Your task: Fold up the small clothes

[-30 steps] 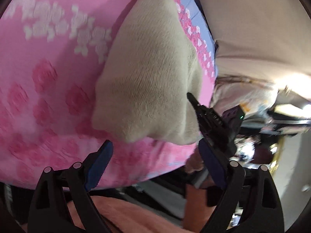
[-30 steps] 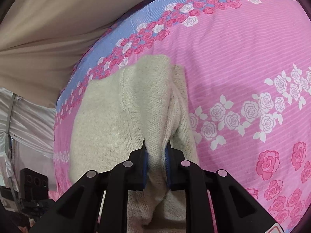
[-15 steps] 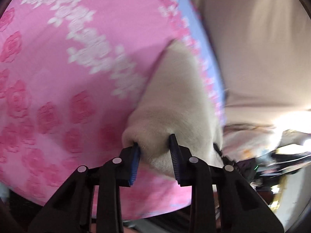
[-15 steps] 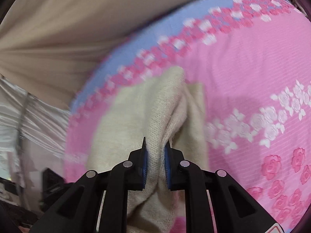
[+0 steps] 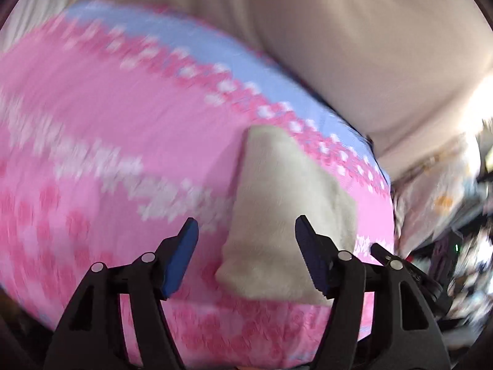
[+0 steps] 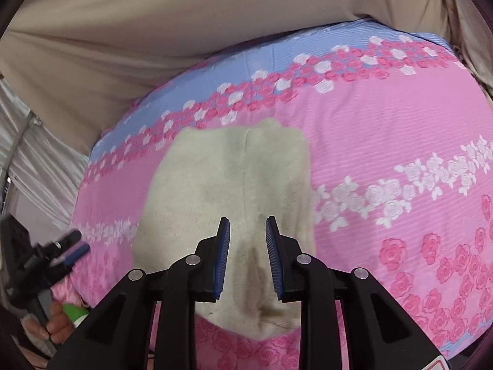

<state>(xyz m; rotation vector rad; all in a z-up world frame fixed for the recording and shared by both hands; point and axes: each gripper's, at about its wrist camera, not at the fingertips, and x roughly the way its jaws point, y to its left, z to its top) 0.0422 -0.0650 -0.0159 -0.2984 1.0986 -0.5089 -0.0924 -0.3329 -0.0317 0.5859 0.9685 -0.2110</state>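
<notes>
A small beige knit garment [image 6: 234, 191] lies folded flat on the pink floral bedsheet [image 6: 385, 141]. It also shows in the blurred left wrist view [image 5: 286, 215]. My right gripper [image 6: 247, 257] is open just above the garment's near edge, holding nothing. My left gripper [image 5: 246, 256] is open wide above the garment's near corner, empty. It appears at the left edge of the right wrist view [image 6: 66, 251], off the garment's left side.
The sheet has a blue band with roses [image 6: 271, 61] at the far edge. Beige fabric [image 6: 154, 15] rises behind the bed. Clutter [image 5: 456, 215] lies past the bed's right edge in the left wrist view.
Both grippers have let go of the garment and opened. The garment now lies flat and folded on the sheet. The left gripper has pulled back and swung, blurring its view.
</notes>
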